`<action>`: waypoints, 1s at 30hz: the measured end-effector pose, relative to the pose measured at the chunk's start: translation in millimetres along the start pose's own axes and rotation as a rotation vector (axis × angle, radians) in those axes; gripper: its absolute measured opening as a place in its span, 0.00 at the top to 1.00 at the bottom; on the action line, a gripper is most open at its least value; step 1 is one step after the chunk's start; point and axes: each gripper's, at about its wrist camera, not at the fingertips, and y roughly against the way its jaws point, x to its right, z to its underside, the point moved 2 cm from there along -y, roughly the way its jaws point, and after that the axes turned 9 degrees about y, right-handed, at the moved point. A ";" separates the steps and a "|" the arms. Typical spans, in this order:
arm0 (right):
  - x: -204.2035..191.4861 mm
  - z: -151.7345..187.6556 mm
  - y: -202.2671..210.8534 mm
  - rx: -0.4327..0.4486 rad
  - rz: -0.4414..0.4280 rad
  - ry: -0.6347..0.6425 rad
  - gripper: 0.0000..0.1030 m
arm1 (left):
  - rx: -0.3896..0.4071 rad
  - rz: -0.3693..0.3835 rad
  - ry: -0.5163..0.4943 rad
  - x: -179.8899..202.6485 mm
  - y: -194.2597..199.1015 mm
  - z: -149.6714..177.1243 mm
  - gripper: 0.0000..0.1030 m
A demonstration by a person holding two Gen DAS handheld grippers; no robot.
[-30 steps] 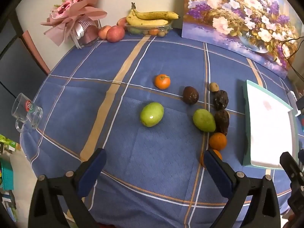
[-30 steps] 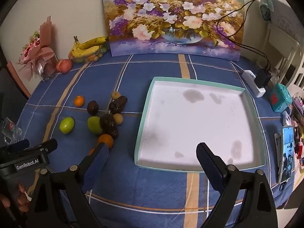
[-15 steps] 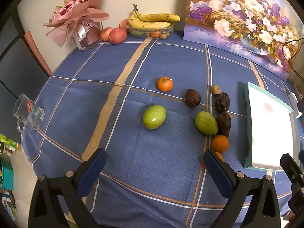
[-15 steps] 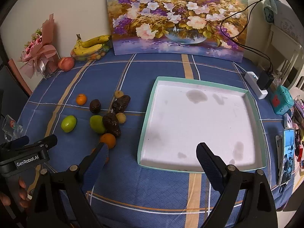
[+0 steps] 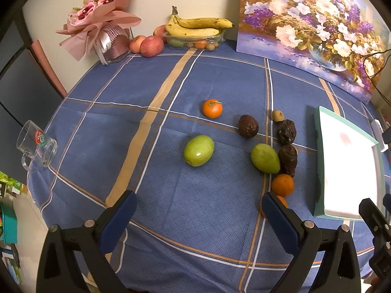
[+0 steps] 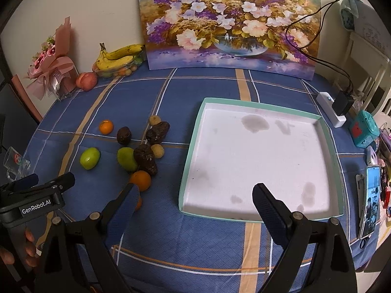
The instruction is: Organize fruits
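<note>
Loose fruit lies on the blue checked tablecloth: a green mango (image 5: 199, 150), a second green mango (image 5: 265, 158), a small orange (image 5: 212, 108), another orange (image 5: 282, 185), dark wrinkled fruits (image 5: 248, 126) and a small tan fruit (image 5: 277, 115). A white tray with a teal rim (image 6: 195, 131) sits to their right, nothing in it. My left gripper (image 5: 198, 210) hangs open above the near table edge, short of the fruit. My right gripper (image 6: 195, 197) is open over the tray's near-left corner; its left finger partly hides an orange (image 6: 140, 180).
Bananas in a clear box (image 5: 195, 28), apples (image 5: 151, 46) and a pink bouquet (image 5: 100, 28) line the back wall beside a flower painting (image 6: 227, 22). A glass mug (image 5: 36, 146) stands at the left edge. A power strip (image 6: 331, 108), teal gadget (image 6: 364, 128) and phone (image 6: 371, 200) sit right.
Both grippers have moved slightly forward toward the table, so the fruit and tray sit a little lower and larger in view. Nothing was grasped or released.
</note>
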 end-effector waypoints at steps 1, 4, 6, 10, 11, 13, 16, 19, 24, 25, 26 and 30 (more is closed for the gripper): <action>0.3 -0.2 -0.1 -0.001 -0.001 0.000 0.09 | -0.001 0.000 -0.001 0.2 0.0 0.2 0.00; 0.7 -0.4 -0.3 -0.002 -0.004 -0.001 0.09 | -0.002 0.000 -0.002 -0.6 -0.4 0.5 0.00; 0.6 -0.6 -0.4 -0.001 -0.005 -0.002 0.09 | -0.002 0.000 -0.001 -0.5 -0.6 0.7 0.00; 0.5 -1.0 -0.2 -0.001 -0.007 -0.004 0.09 | -0.002 0.001 -0.001 -1.0 -0.6 1.6 0.00; 0.6 -1.0 -0.4 -0.001 -0.008 -0.003 0.09 | -0.004 0.001 -0.001 -0.8 -0.7 1.5 0.00; 0.5 -1.0 -0.1 0.000 -0.007 -0.004 0.09 | -0.004 -0.001 0.000 -0.8 -0.8 1.4 0.00; 0.4 -1.1 -0.1 0.000 -0.009 -0.005 0.09 | -0.004 0.000 0.000 -0.7 -0.2 0.8 0.00; -0.1 -1.2 -0.1 0.000 -0.009 -0.006 0.09 | -0.006 -0.001 -0.001 -0.8 -0.2 0.6 0.00; 0.2 -1.6 -0.1 0.000 -0.012 -0.007 0.09 | -0.007 -0.002 -0.001 -0.6 0.2 0.4 0.00; 0.3 -1.6 0.0 -0.001 -0.012 -0.007 0.09 | -0.007 -0.002 -0.001 -0.6 0.3 0.4 0.00; 0.3 -1.5 0.2 0.000 -0.012 -0.007 0.09 | -0.006 -0.002 -0.001 -0.6 0.3 0.4 0.00; 0.3 -1.5 0.1 0.002 -0.012 -0.008 0.09 | -0.007 -0.001 0.000 -0.8 0.1 0.5 0.00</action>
